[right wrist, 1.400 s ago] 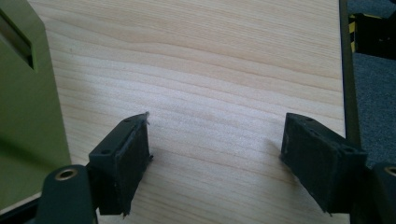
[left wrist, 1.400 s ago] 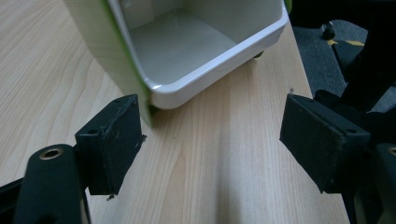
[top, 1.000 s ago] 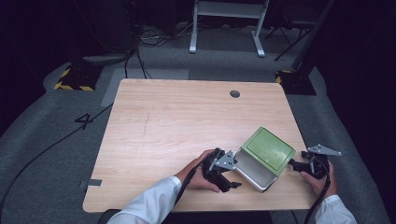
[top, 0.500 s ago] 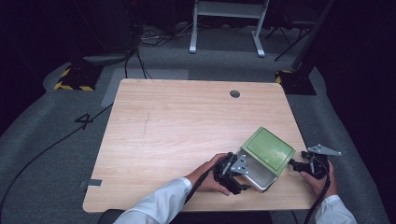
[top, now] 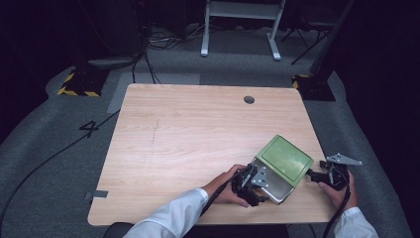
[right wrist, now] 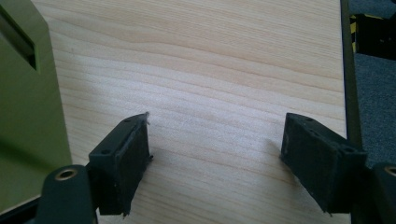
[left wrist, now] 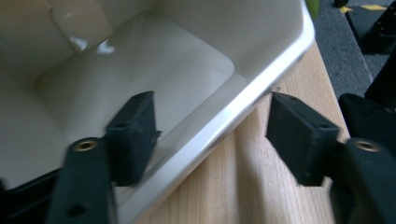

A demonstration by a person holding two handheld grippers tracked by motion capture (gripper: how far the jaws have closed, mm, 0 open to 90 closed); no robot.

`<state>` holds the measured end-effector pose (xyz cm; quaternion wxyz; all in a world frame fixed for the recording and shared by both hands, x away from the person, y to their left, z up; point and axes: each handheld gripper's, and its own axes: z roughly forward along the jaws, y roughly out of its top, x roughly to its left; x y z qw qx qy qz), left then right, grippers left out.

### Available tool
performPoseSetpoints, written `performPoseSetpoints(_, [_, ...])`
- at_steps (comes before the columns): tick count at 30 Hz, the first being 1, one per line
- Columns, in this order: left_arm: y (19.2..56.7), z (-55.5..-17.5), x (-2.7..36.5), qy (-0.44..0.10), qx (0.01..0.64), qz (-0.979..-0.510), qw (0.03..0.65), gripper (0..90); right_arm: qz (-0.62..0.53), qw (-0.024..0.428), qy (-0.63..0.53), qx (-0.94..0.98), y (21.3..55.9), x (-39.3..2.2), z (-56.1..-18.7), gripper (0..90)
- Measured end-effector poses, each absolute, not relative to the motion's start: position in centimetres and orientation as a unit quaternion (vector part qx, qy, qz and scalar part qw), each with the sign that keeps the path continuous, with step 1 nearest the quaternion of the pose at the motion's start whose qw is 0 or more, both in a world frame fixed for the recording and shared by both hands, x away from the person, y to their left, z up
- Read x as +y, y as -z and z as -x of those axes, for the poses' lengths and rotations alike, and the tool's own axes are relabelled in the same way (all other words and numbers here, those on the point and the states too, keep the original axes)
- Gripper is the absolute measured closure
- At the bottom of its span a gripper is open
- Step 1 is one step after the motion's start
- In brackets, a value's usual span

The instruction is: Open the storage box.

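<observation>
A container with a green outside (top: 285, 159) and a white inside (left wrist: 140, 60) lies tipped on its side near the table's front right corner. Its open mouth faces my left gripper (top: 253, 182). In the left gripper view that gripper (left wrist: 212, 116) is open and straddles the container's white rim (left wrist: 261, 93), with one jaw inside the cavity and the other outside over the wood. My right gripper (top: 319, 176) is just right of the container at the table's right edge. In the right gripper view it (right wrist: 217, 135) is open over bare wood, with the green wall (right wrist: 23, 93) beside its left jaw.
The wooden table (top: 188, 134) has a round cable hole (top: 249, 99) at the back right. Its right edge (right wrist: 348, 93) lies close to my right gripper. Cables, yellow-black blocks (top: 79, 82) and a white frame (top: 240, 12) stand on the floor beyond.
My left gripper has slid right up to the container's open mouth, and one jaw is now inside the rim. The right gripper has stayed put.
</observation>
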<state>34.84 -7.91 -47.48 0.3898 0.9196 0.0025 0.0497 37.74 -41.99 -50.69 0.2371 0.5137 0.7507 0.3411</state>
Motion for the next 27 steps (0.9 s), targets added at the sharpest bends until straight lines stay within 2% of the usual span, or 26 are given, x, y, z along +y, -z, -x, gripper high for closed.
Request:
performPoseSetpoints(3, [47.4, -34.6, -7.8, -0.061, -0.003, -0.922, 0.383, 44.9, -0.514, 0.237, -0.341, 0.751, 50.7, -42.0, -37.7, 23.5])
performPoseSetpoints(13, [47.0, -34.2, -7.1, -0.066, -0.048, -0.926, 0.369, 53.8, -0.514, 0.237, -0.341, 0.751, 50.7, -42.0, -37.7, 23.5])
performPoseSetpoints(27, [46.7, -32.9, -5.4, -0.047, -0.07, -0.931, 0.354, 56.3, -0.514, 0.237, -0.341, 0.751, 50.7, -42.0, -37.7, 23.5])
